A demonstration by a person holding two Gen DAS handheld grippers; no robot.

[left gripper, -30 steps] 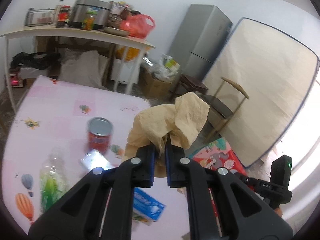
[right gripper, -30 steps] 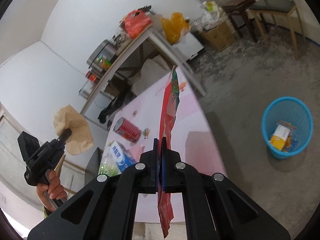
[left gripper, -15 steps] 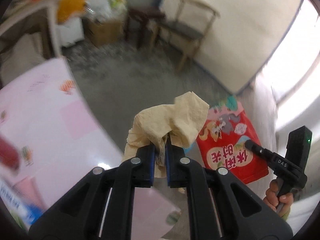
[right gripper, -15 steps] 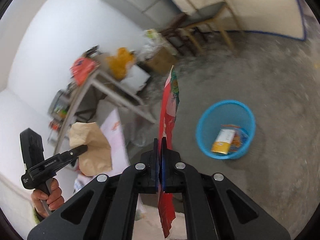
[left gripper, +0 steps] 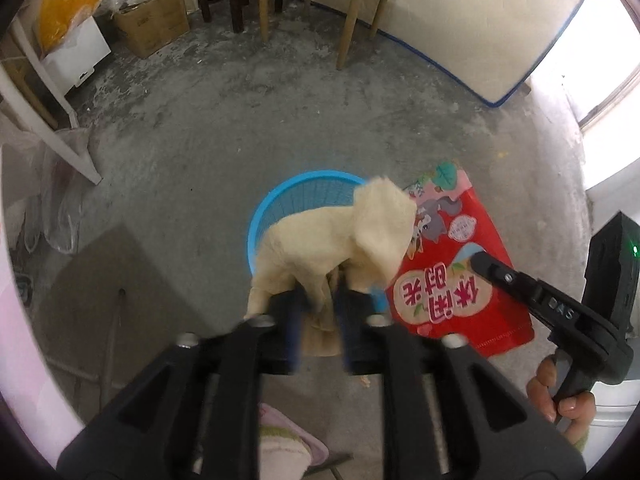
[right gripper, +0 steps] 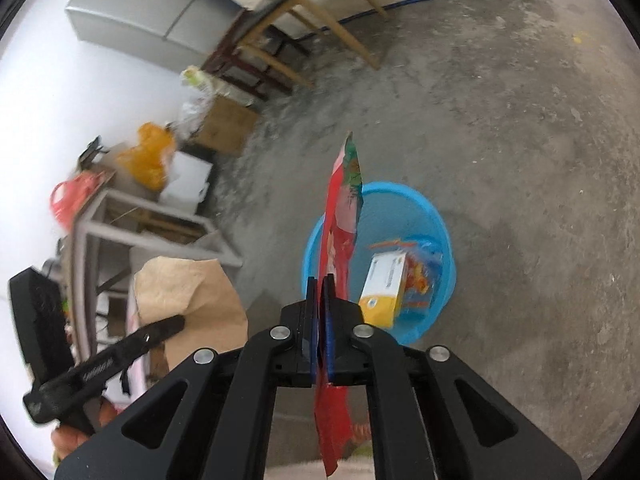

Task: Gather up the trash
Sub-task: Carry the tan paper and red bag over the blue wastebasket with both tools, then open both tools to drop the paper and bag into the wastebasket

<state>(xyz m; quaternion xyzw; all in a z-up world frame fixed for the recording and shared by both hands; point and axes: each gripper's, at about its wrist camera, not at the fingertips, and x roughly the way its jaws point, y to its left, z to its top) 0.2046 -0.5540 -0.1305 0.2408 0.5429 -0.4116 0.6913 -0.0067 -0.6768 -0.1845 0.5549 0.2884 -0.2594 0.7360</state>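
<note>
The left gripper point(left gripper: 318, 310) is pointed steeply downward, its jaws having just been opening, with crumpled paper between them and a gap seen beside the pads. The right gripper point(right gripper: 319, 330) is angled downward, its jaws closed flat on a thin wrapper. In the left wrist view it is seen at four o'clock, gripped by a hand point(left gripper: 562, 398).

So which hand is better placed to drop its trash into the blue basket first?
Left. The left gripper has just been opening, with the crumpled beige paper directly above the blue plastic basket. The right gripper is shut on the red snack bag, nearer the rim.
</note>
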